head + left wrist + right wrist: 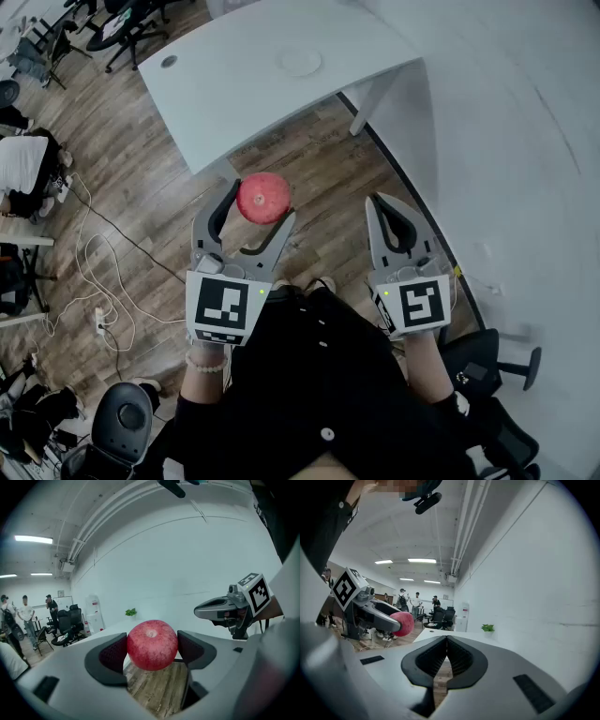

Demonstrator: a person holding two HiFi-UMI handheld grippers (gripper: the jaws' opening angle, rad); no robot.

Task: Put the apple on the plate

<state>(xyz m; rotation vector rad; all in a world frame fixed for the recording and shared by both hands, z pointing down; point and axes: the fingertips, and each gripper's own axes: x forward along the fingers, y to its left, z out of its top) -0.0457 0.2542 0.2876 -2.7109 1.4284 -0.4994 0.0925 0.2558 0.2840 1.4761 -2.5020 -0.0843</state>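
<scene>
Left tongs point(152, 645) clamped on apple point(263, 198), held over wood floor point(309, 159), short of table point(234, 84). Right tongs point(446, 639) shut, empty. Best carry level past near table edge, lower onto plate point(300, 63), then release. Open tabletop around plate; wall point(525, 141) close on right.

Head view faces steeply down over left gripper point(261, 202) and right gripper point(380, 199); their views face forward, sharing the table point(234, 94).

A wooden floor point(141, 187) is being crossed by loose white cables point(91, 247) beside a white desk point(234, 84). A small green plant point(131, 612) is being kept near the white wall point(187, 559), and the room is being lit by ceiling lights point(33, 539).
</scene>
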